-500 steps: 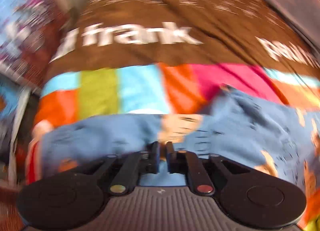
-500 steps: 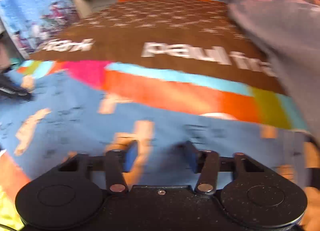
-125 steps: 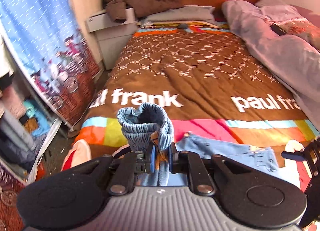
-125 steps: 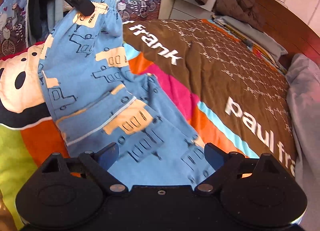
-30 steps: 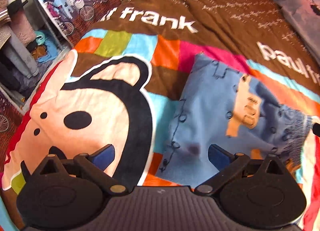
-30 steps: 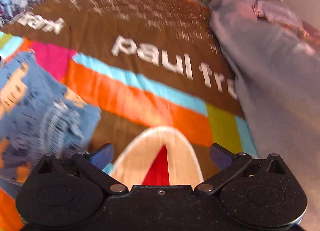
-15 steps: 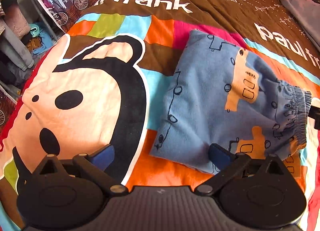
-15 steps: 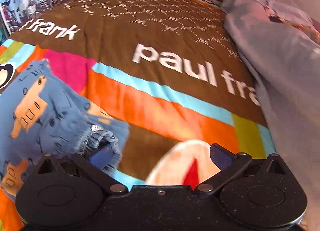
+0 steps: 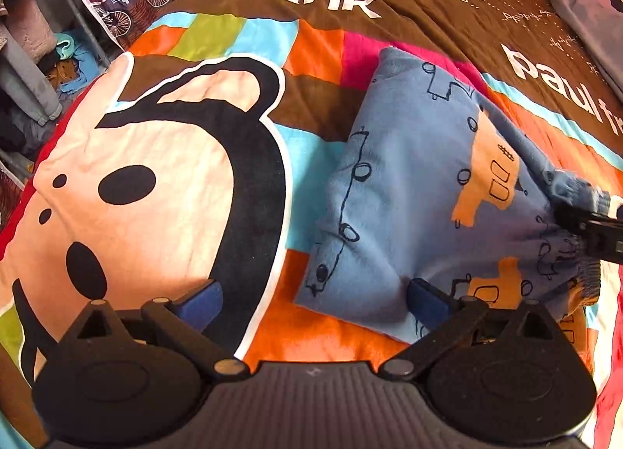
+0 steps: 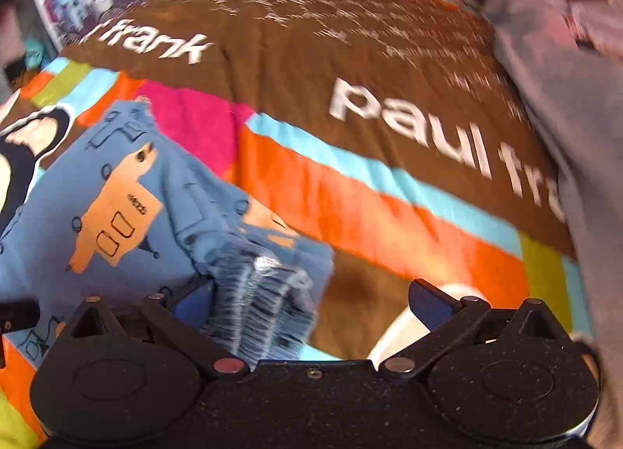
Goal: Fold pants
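Left wrist view takes in the bed first: a big bedspread (image 9: 163, 161) with a cartoon face, colour blocks and a brown band lettered "frank", filling nearly the whole picture and serving as the folding surface. On it, right of the cartoon face, lie the pants (image 9: 412, 192), blue with orange truck prints, already doubled into a compact rectangle, flat on the bedspread with the gathered waistband at the right end. That looks like a fold close to finished, and I'd judge only a tidy-up remains.

Left tongs (image 9: 311, 297) hover low over the near edge of the bundle, spread wide and gripping nothing; one blue pad sits over the cartoon face, the other over the pants' near corner. Held off like that, they seem to be leaving the cloth alone so the fold keeps its shape.

Over to the right wrist view, blurred. Right tongs (image 10: 311, 301) are also spread wide, and the ruched waistband (image 10: 268, 293) sits bunched up between the pads, against the left one, the far pad well clear over the bedspread. Nothing is pinched yet. Why here? The elastic end is the thick, springy part, so it's the bit most likely to pop up; a nudge or a pinch there would flatten it.
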Tool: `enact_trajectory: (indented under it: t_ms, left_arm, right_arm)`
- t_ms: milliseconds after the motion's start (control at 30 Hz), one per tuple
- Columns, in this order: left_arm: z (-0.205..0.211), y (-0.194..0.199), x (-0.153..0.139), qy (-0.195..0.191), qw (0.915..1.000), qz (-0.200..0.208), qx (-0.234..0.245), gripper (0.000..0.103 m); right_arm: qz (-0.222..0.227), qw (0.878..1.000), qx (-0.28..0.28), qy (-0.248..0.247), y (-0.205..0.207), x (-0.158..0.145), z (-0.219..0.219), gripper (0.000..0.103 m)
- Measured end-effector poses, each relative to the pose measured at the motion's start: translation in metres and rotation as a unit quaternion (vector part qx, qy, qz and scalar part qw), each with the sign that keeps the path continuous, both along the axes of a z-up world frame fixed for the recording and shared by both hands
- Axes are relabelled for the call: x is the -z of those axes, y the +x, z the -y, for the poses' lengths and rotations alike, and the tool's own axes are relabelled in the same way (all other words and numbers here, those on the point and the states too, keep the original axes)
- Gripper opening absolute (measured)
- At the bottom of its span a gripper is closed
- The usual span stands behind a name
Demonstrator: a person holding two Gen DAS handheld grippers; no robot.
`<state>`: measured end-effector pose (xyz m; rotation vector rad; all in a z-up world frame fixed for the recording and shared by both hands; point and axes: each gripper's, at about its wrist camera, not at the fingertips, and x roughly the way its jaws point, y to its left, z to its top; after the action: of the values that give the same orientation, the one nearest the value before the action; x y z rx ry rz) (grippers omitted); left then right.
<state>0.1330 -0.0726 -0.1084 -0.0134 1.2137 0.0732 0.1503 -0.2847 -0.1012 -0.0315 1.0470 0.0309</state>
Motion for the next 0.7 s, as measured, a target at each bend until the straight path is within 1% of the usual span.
enact_trajectory:
  t_ms: [33, 100, 200, 233, 333, 433, 500, 600, 633, 700]
  left_arm:
    - [-0.001, 0.0, 0.0, 0.0, 1.0, -0.002, 0.003, 0.103]
    - [0.0, 0.001, 0.0, 0.003, 1.0, -0.005, 0.007, 0.103]
    - [0.001, 0.003, -0.011, 0.012, 0.9998, -0.009, 0.012, 0.102]
    - [0.001, 0.003, -0.018, 0.01, 0.9998, -0.001, 0.015, 0.102]
    - [-0.002, 0.004, -0.039, -0.001, 0.9983, 0.048, 0.033, 0.102]
    - [-0.001, 0.023, -0.048, -0.005, 0.9951, 0.081, 0.057, 0.102]
    - [0.005, 0.043, -0.046, -0.007, 0.9935, 0.089, 0.07, 0.102]
    - [0.018, 0.071, -0.039, -0.004, 0.9893, 0.111, 0.095, 0.102]
    - [0.023, 0.078, -0.034, 0.001, 0.9877, 0.116, 0.105, 0.102]
    - [0.032, 0.092, -0.019, 0.014, 0.9867, 0.111, 0.118, 0.102]
  right_arm:
    - [-0.006, 1.0, 0.008, 0.007, -0.004, 0.001, 0.006, 0.102]
    - [-0.007, 1.0, 0.005, 0.019, -0.01, 0.0, 0.015, 0.102]
    - [-0.015, 0.999, 0.005, 0.049, -0.01, -0.008, 0.021, 0.102]
    - [-0.008, 0.999, 0.006, 0.051, -0.01, -0.015, 0.02, 0.102]
    - [0.028, 0.998, -0.01, 0.052, -0.011, -0.037, 0.013, 0.102]
    - [0.047, 0.996, -0.045, 0.055, -0.003, -0.04, 0.002, 0.102]
    - [0.048, 0.996, -0.052, 0.051, 0.004, -0.036, -0.003, 0.102]
    - [0.051, 0.995, -0.046, 0.067, 0.011, -0.029, -0.003, 0.102]
    - [0.05, 0.996, -0.044, 0.068, 0.013, -0.025, -0.004, 0.102]
    - [0.04, 0.997, -0.042, 0.055, 0.015, -0.013, -0.005, 0.102]
